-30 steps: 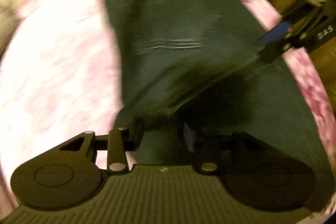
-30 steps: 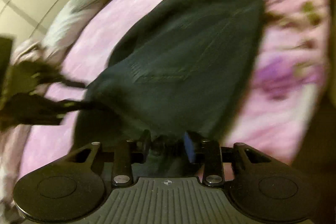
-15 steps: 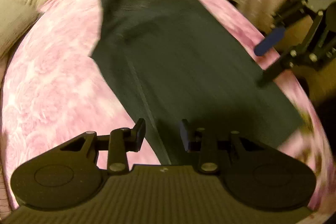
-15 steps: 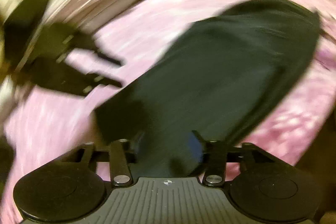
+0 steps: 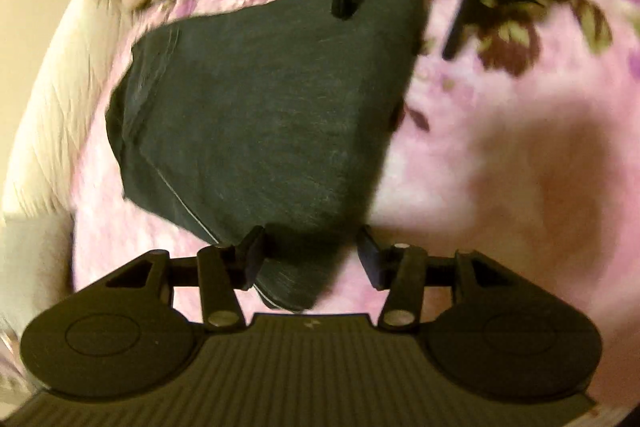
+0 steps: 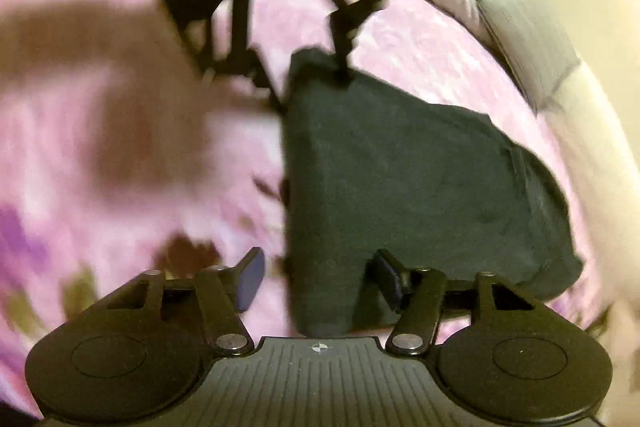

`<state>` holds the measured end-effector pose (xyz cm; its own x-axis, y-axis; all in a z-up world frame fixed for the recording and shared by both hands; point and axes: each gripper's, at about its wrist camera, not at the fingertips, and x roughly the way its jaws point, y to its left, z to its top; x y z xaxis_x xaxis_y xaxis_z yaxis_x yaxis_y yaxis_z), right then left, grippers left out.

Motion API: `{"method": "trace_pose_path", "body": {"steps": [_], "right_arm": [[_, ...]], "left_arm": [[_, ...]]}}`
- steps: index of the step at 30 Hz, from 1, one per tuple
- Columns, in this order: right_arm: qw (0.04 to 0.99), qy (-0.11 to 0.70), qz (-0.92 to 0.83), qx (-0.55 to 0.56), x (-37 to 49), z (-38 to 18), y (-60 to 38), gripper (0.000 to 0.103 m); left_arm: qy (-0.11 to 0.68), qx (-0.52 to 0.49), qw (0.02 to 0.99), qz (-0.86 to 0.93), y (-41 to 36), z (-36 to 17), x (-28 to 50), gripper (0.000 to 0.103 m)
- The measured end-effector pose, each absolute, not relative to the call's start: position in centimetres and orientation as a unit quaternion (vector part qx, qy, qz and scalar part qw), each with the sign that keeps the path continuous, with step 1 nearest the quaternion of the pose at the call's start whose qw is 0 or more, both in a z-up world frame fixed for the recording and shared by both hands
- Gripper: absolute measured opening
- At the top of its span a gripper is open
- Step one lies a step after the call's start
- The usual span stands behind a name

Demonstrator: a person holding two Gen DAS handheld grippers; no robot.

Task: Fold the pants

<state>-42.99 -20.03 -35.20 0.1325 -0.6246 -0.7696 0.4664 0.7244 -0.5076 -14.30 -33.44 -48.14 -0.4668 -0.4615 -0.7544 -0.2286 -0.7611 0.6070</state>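
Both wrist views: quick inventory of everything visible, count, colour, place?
pants: one, dark grey, folded flat on the bedspread, corners between both grippers' jaws.
bedspread: one, pink floral, under the pants.
pillow: one, grey, at the bed's far edge in the right view.
cushion: one, cream, beside the bed in the left view.
left gripper: one, black, jaws just opened, pads off the cloth.
right gripper: one, black, jaws apart, not pinching.

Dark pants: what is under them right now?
The dark pants lie folded on the pink floral bedspread, which shows all around them. The part beneath them, and any inner layers, are covered.
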Motion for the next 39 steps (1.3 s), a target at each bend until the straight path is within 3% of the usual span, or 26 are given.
{"method": "trace_pose_path", "body": {"steps": [4, 7, 10, 18, 27, 34, 39], "right_arm": [[0.734, 0.557, -0.374, -0.105, -44.4, -36.0, -20.0, 0.04], [0.73, 0.561, -0.378, -0.097, -44.5, -35.6, -19.9, 0.015], [0.736, 0.552, -0.388, -0.057, -44.1, -33.8, -21.4, 0.007], [0.775, 0.533, -0.338, -0.016, -44.5, -23.8, -17.8, 0.006], [0.815, 0.516, -0.241, 0.104, -45.3, -16.4, -13.5, 0.006], [0.83, 0.453, -0.279, 0.167, -50.7, -8.2, -24.4, 0.006], [0.835, 0.408, -0.307, 0.208, -57.2, -5.3, -35.3, 0.006]], "left_arm": [[-0.387, 0.502, 0.06, -0.771, -33.8, -48.6, -13.8, 0.033], [-0.385, 0.511, 0.047, -0.767, -33.8, -48.8, -14.1, 0.016], [-0.352, 0.519, 0.06, -0.777, -34.4, -47.1, -14.5, 0.008], [-0.32, 0.505, 0.085, -0.797, -31.7, -37.9, -12.4, 0.006], [-0.163, 0.555, 0.065, -0.813, -26.2, -30.9, -10.9, 0.006], [-0.117, 0.55, 0.074, -0.824, -36.0, -22.0, -17.3, 0.006], [-0.087, 0.547, 0.071, -0.83, -45.8, -18.2, -24.3, 0.007]]}}
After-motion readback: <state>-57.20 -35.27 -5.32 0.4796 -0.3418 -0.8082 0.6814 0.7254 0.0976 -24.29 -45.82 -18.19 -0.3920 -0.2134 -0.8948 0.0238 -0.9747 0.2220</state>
